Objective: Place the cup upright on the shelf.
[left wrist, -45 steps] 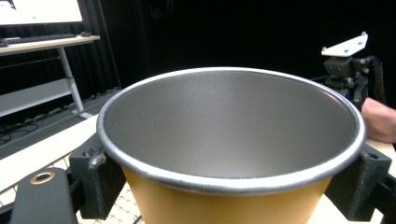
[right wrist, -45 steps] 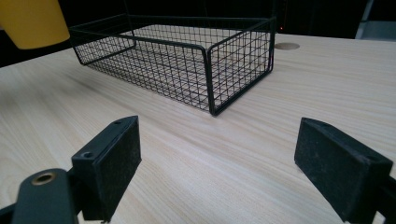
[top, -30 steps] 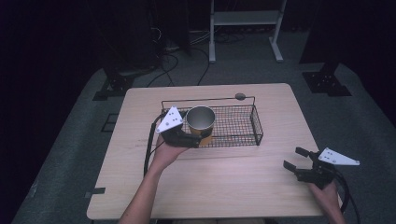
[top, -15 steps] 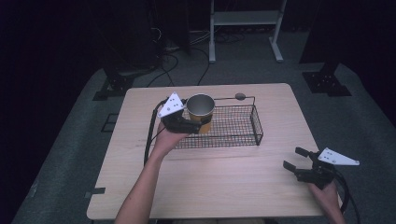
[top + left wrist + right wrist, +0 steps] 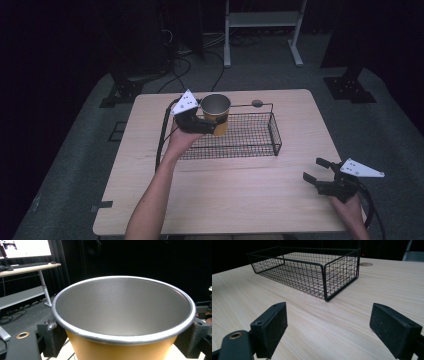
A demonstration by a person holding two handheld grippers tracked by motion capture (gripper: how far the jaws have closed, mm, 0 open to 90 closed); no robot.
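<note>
An orange cup (image 5: 216,114) with a silvery inside hangs above the left end of the black wire basket (image 5: 260,145), and my left gripper (image 5: 206,124) is shut on it. In the left gripper view the cup (image 5: 125,315) sits upright between the two jaws, its rim wide and its inside bare. My right gripper (image 5: 316,170) rests near the table's front right corner, open, with nothing between its pads (image 5: 272,325). From there the basket (image 5: 312,270) looks empty.
The wooden table (image 5: 240,200) has a round cable hole (image 5: 257,104) behind the basket. A white desk frame (image 5: 260,30) stands on the floor beyond the table. A cable (image 5: 161,145) trails from my left gripper.
My left gripper has lifted the cup up out of the basket's left end and carried it toward the far side. The right gripper has stayed put.
</note>
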